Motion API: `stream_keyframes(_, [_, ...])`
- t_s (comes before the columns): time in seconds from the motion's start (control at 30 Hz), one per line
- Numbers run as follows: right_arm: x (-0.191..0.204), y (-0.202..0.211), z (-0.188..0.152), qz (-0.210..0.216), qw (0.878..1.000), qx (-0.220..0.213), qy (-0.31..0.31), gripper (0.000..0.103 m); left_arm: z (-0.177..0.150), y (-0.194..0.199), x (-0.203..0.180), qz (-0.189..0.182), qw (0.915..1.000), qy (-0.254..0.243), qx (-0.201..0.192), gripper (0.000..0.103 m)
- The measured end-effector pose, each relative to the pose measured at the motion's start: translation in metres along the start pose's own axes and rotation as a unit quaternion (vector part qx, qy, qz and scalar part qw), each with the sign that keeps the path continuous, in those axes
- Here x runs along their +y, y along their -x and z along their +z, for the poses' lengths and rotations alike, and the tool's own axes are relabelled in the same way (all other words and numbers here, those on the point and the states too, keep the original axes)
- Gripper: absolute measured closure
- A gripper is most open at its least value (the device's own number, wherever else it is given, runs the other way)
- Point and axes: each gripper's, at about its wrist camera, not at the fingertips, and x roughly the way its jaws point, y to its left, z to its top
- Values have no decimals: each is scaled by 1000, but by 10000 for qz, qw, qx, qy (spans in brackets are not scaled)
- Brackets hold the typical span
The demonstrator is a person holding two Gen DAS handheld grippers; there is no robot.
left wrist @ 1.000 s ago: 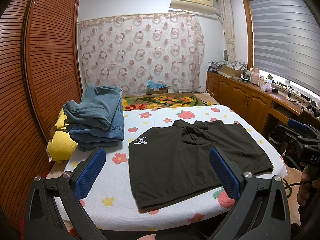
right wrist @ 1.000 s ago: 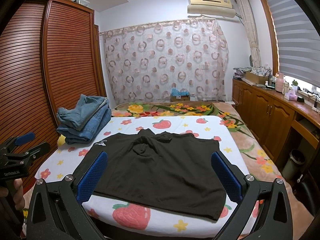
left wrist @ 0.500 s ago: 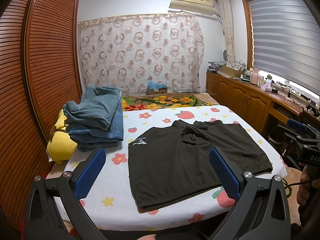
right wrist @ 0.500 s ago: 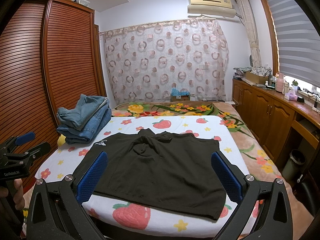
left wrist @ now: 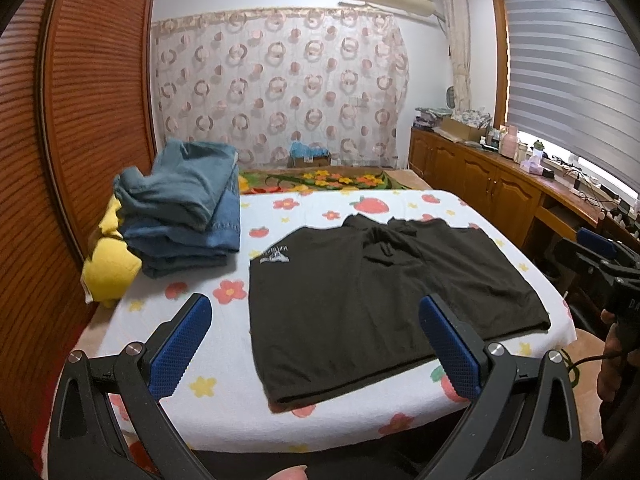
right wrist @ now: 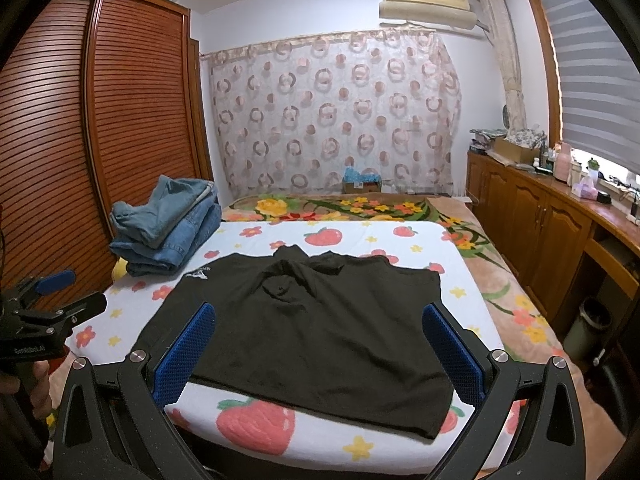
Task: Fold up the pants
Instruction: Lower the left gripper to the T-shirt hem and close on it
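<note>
A pair of black shorts (left wrist: pixel 376 292) lies spread flat on the bed, with a small white logo near its far left corner; it also shows in the right wrist view (right wrist: pixel 312 328). My left gripper (left wrist: pixel 316 344) is open and empty, held above the bed's near edge over the shorts' near left part. My right gripper (right wrist: pixel 316 344) is open and empty, above the near hem of the shorts. Each gripper shows in the other's view: the right one (left wrist: pixel 600 256) at the bed's right, the left one (right wrist: pixel 52 300) at the bed's left.
A stack of folded blue jeans (left wrist: pixel 184 208) sits at the bed's far left on a yellow cushion (left wrist: pixel 108 268). The bed (left wrist: pixel 224 360) has a white sheet with strawberries and flowers. A wooden wardrobe (left wrist: pixel 80 100) stands left, a wooden counter (left wrist: pixel 500 184) right.
</note>
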Motion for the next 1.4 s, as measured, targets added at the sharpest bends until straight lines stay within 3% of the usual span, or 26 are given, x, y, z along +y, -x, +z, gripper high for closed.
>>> stream_keyframes(0.27, [0, -12, -1, 1, 9996, 263, 81, 0, -12, -15, 9, -153, 9995, 110, 268, 0])
stream_keyframes(0.97, [-8, -42, 10, -105, 9928, 1166, 268, 0, -46, -58, 38, -143, 9948, 278, 967, 1])
stream_keyframes(1.07, [-7, -42, 11, -143, 9915, 1260, 295, 0, -51, -61, 46, -174, 9939, 290, 1051, 10])
stream_keyframes(1.13, [-5, -46, 13, -176, 9905, 1324, 325, 0, -54, -63, 50, -255, 9931, 315, 1100, 23])
stream_keyframes(1.4, [3, -45, 19, -254, 9881, 1489, 284, 0, -69, -67, 56, -587, 9890, 389, 1299, 50])
